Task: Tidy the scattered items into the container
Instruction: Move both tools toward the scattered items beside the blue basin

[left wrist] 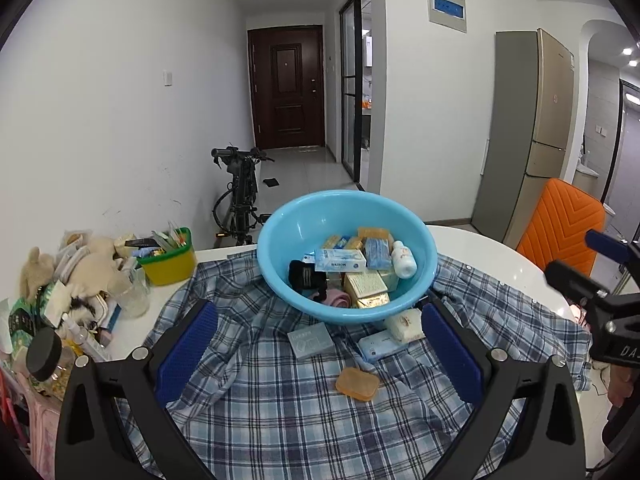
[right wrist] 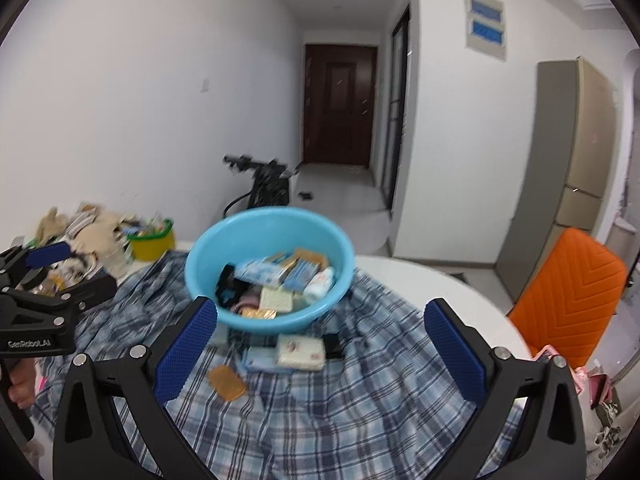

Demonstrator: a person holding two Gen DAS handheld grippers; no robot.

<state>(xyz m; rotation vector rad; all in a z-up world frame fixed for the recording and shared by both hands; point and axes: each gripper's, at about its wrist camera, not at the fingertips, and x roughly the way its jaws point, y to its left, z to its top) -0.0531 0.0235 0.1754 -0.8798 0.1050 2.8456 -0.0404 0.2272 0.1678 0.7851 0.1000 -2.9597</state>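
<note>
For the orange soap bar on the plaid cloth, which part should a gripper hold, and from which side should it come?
Grip the orange soap bar across its two long edges, coming from above. It lies flat on the plaid shirt, apart from the other packets, so only its thin sides offer a hold. The open left gripper is nearest.

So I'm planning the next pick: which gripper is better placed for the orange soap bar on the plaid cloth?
Probably left: the orange soap bar lies centred between the open left gripper; it sits left of the open right gripper.
</note>
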